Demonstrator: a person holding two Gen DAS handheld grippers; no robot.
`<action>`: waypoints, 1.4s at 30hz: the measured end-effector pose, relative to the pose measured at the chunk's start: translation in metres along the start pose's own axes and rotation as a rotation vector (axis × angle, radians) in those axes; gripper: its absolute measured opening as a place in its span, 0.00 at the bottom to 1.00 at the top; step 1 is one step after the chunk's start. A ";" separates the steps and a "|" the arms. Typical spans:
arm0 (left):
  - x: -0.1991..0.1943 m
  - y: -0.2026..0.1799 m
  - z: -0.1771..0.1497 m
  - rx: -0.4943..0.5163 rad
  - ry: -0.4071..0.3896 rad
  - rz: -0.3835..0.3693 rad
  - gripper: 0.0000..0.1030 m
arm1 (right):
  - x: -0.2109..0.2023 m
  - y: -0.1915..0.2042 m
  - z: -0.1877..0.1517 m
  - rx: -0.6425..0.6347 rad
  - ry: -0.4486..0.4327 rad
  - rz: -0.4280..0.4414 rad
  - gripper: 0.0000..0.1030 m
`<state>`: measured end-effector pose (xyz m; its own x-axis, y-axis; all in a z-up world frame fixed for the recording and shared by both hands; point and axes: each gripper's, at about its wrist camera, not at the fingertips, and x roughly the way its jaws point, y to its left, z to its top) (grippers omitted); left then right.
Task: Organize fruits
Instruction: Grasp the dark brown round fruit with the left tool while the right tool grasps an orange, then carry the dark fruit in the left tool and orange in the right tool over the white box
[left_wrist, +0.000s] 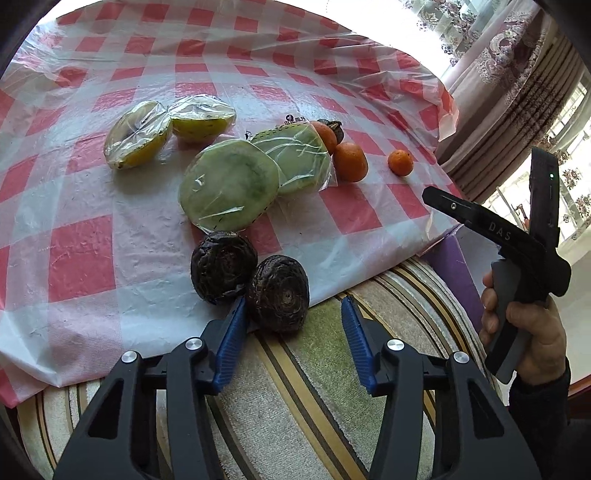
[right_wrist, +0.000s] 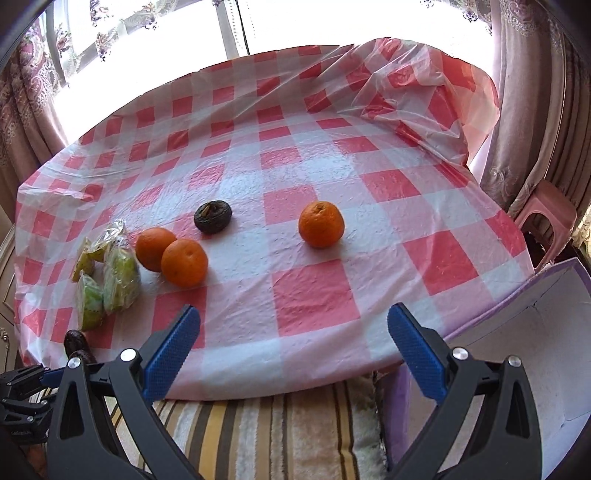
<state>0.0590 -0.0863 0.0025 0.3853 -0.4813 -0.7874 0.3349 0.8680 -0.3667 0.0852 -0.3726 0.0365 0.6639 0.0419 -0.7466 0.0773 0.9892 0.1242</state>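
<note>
Fruits lie on a red-and-white checked plastic cloth (left_wrist: 92, 258). In the left wrist view: two wrapped yellow halves (left_wrist: 138, 134), two wrapped green slices (left_wrist: 229, 184), three oranges, a pair (left_wrist: 350, 161) and one alone (left_wrist: 400, 162), and two dark fruits (left_wrist: 223, 266) at the near edge. My left gripper (left_wrist: 293, 317) is open around the nearer dark fruit (left_wrist: 277, 293). My right gripper (right_wrist: 293, 332) is open and empty over the cloth's near edge; the lone orange (right_wrist: 321, 223) and a third dark fruit (right_wrist: 213, 216) lie ahead.
The cloth (right_wrist: 314, 295) covers a striped cushion (right_wrist: 258, 435). A purple-edged white box (right_wrist: 535, 339) stands at the right. A pink stool (right_wrist: 546, 218) and curtains (right_wrist: 535, 92) stand beyond. The cloth bunches up at the far right (right_wrist: 424, 85).
</note>
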 end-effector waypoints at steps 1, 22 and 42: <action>0.001 0.000 0.001 -0.002 0.001 0.000 0.45 | 0.004 -0.002 0.005 0.001 0.000 -0.010 0.99; 0.002 -0.007 0.007 0.021 -0.010 -0.003 0.27 | 0.072 0.001 0.049 -0.045 0.070 -0.067 0.46; 0.013 -0.023 0.016 0.079 0.011 0.130 0.45 | 0.020 0.022 -0.006 -0.103 0.084 0.002 0.34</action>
<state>0.0698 -0.1148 0.0085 0.4207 -0.3633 -0.8313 0.3498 0.9104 -0.2209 0.0953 -0.3489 0.0204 0.5989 0.0509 -0.7992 -0.0035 0.9981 0.0610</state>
